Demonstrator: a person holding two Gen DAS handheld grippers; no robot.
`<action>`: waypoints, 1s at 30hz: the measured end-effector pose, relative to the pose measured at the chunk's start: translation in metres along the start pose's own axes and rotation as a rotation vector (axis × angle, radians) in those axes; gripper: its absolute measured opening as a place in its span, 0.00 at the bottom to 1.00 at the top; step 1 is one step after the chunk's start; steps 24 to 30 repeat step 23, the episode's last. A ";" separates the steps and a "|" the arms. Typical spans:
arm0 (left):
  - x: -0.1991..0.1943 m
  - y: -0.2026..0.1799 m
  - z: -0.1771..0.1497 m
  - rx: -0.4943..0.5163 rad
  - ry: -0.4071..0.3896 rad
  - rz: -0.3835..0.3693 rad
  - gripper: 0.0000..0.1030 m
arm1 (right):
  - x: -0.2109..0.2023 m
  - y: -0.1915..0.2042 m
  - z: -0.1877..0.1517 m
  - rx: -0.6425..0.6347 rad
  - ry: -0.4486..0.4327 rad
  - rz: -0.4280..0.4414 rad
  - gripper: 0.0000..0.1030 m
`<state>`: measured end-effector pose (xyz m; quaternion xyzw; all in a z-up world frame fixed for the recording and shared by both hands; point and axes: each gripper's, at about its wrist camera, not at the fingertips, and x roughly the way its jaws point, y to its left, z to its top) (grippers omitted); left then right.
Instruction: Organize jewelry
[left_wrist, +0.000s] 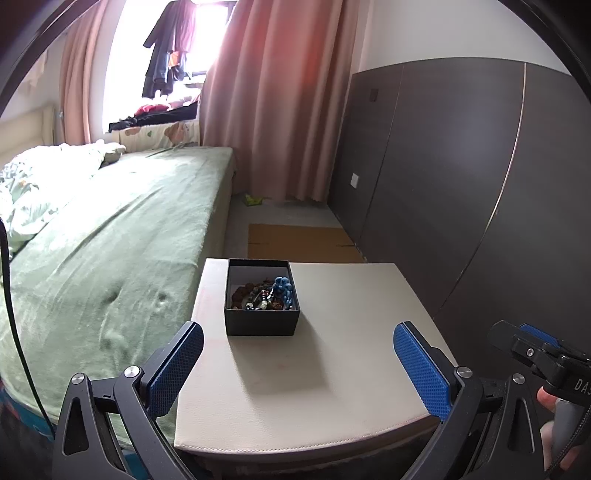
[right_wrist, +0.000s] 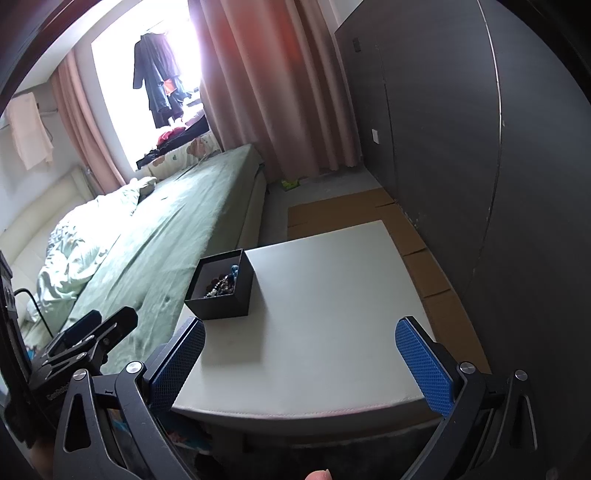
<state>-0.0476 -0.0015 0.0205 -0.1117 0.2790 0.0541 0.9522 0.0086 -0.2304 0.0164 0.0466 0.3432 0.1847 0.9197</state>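
A small black box stands at the far left of a white padded table. Inside lies a tangle of beaded jewelry: brown beads, mixed beads and a blue piece. My left gripper is open, pulled back over the table's near edge, with nothing between its blue pads. My right gripper is open too, also near the front edge and right of the box. The other gripper's body shows at each view's side.
A bed with a green cover runs along the table's left side. A dark wardrobe stands to the right. Flat cardboard lies on the floor beyond the table, before pink curtains. A person's fingers hold the right handle.
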 end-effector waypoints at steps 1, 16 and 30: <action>0.000 0.000 0.000 0.001 -0.001 0.001 1.00 | 0.000 0.000 0.000 -0.002 0.000 0.001 1.00; -0.005 -0.004 -0.001 0.023 -0.023 -0.004 1.00 | 0.004 -0.010 0.004 -0.004 0.003 -0.006 1.00; -0.005 -0.005 0.000 0.025 -0.014 -0.014 1.00 | 0.005 -0.008 0.003 0.011 0.008 -0.022 1.00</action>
